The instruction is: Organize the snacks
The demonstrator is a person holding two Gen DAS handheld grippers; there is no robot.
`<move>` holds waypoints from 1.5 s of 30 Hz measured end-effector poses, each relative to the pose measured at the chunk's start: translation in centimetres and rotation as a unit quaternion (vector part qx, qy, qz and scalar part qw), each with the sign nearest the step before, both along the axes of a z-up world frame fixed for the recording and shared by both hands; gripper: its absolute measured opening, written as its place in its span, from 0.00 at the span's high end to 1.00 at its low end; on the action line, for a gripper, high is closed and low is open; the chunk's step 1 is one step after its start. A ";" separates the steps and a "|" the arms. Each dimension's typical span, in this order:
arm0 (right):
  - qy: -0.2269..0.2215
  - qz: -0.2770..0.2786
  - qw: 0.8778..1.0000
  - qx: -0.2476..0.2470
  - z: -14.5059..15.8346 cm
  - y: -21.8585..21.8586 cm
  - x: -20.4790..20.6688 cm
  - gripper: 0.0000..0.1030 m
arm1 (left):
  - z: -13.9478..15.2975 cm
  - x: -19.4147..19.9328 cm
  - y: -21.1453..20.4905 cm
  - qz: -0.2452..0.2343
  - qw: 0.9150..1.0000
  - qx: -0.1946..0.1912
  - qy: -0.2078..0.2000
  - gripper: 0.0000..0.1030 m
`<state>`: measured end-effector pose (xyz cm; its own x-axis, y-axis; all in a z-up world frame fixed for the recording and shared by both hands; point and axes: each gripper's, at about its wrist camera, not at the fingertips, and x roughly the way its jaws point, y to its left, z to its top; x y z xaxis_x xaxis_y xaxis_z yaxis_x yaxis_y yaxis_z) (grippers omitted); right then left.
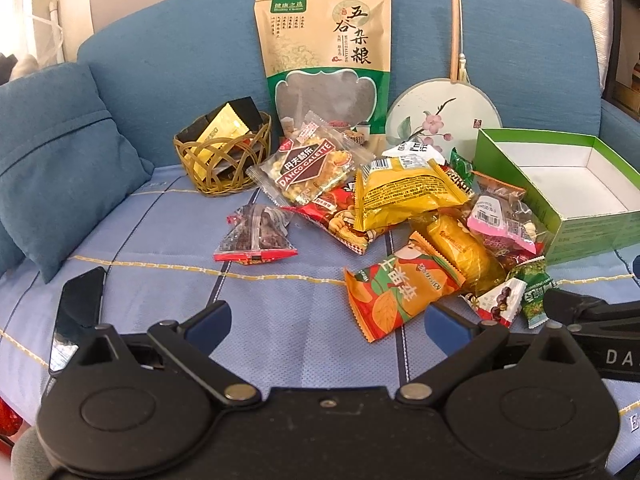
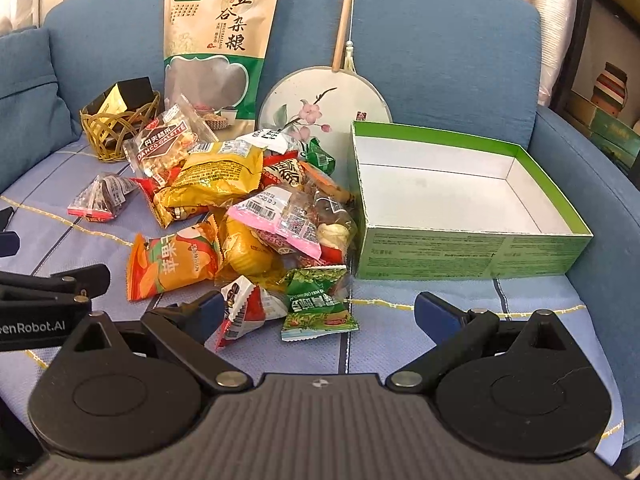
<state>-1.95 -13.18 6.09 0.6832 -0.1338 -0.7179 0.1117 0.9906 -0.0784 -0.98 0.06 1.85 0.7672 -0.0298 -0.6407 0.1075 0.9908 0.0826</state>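
Both grippers are hanging low over the blue plaid cover [image 1: 168,272] on the sofa, fingers spread wide apart and holding nothing. Left gripper [image 1: 328,320] has the orange apple-chip packet [image 1: 400,292] just ahead and a bit to its right, with bare cover straight between its fingers. Further ahead to its left sits a little clear triangular pack with a red edge [image 1: 256,236], off on its own from the heap.

Right gripper [image 2: 316,314] has two small packs between its fingers: a green pea snack [image 2: 316,300] and a white-and-red one [image 2: 244,308] right against its left finger [image 2: 204,312], can't tell if it's actually touching. The main snack pile [image 2: 248,196] is ahead and to its left, yellow bags on top, a pink-labelled clear one leaning toward the box. The green box [image 2: 472,248], white inside, open, sits ahead and to the right, touching the pile's edge.

Behind all that, a tall kraft grain pouch [image 1: 324,52] and a round painted fan [image 1: 444,116] lean on the sofa back, and a woven basket [image 1: 220,160] with black and gold packets sits far left.
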 end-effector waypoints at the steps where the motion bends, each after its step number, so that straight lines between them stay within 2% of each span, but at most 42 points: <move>1: 0.000 0.000 1.000 0.001 0.0 0.0 0.1 0.00 | 0.0 0.0 0.0 0.000 1.000 0.000 0.000 0.00; 37: -0.010 -0.006 1.000 0.010 0.3 -0.4 0.8 0.00 | -0.1 0.7 0.8 0.012 1.000 0.015 -0.002 0.00; 45: -0.001 -0.004 1.000 0.016 -1.3 -1.0 1.4 0.00 | -0.6 1.2 1.2 0.004 1.000 0.006 0.007 0.00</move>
<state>-0.59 -14.17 4.84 0.6834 -0.1163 -0.7207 0.1204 0.9917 -0.0459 0.22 1.31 1.30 0.7578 -0.0165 -0.6523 0.1011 0.9906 0.0924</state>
